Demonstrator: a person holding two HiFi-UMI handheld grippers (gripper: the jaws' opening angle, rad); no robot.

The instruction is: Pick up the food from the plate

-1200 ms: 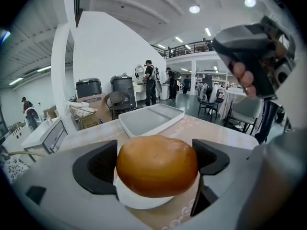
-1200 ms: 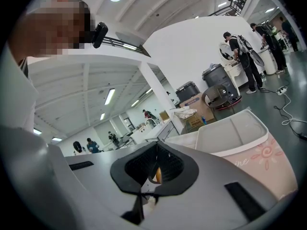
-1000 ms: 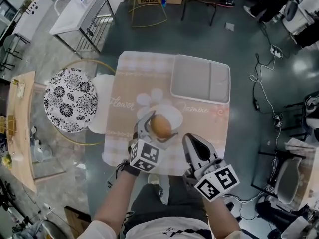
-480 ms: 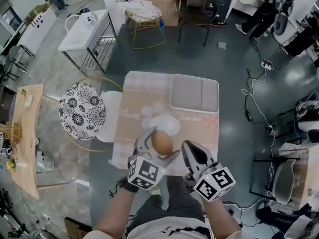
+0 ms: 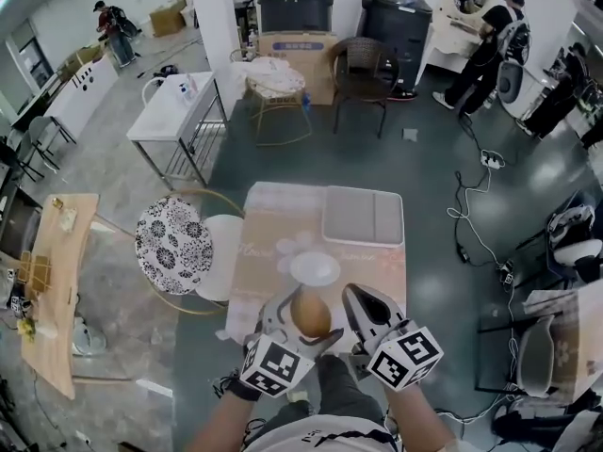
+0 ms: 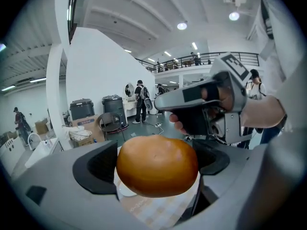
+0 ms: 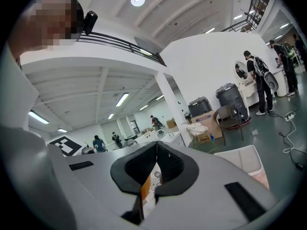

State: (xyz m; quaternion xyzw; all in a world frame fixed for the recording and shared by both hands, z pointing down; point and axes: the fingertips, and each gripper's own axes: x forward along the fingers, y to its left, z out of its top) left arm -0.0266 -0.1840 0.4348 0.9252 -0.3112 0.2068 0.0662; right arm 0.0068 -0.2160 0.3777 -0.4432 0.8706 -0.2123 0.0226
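A golden-brown bun (image 5: 309, 316) sits clamped between the jaws of my left gripper (image 5: 303, 314), raised well above the table. It fills the middle of the left gripper view (image 6: 157, 166). The white plate (image 5: 315, 268) lies bare on the patterned tablecloth (image 5: 267, 257), beyond the bun. My right gripper (image 5: 355, 300) hovers just right of the bun with its jaws pressed together and nothing between them; in the right gripper view (image 7: 156, 150) only a thin slit shows between the pads.
A grey tray (image 5: 364, 216) rests on the table's far right part. A black-and-white flowered stool (image 5: 172, 244) and a white seat (image 5: 220, 257) stand left of the table. Farther off are a white table (image 5: 175, 109), wicker chairs (image 5: 359, 65) and people.
Both grippers and the bun have risen toward the camera, away from the plate. The view has tilted up, so the table looks smaller and more of the room shows.
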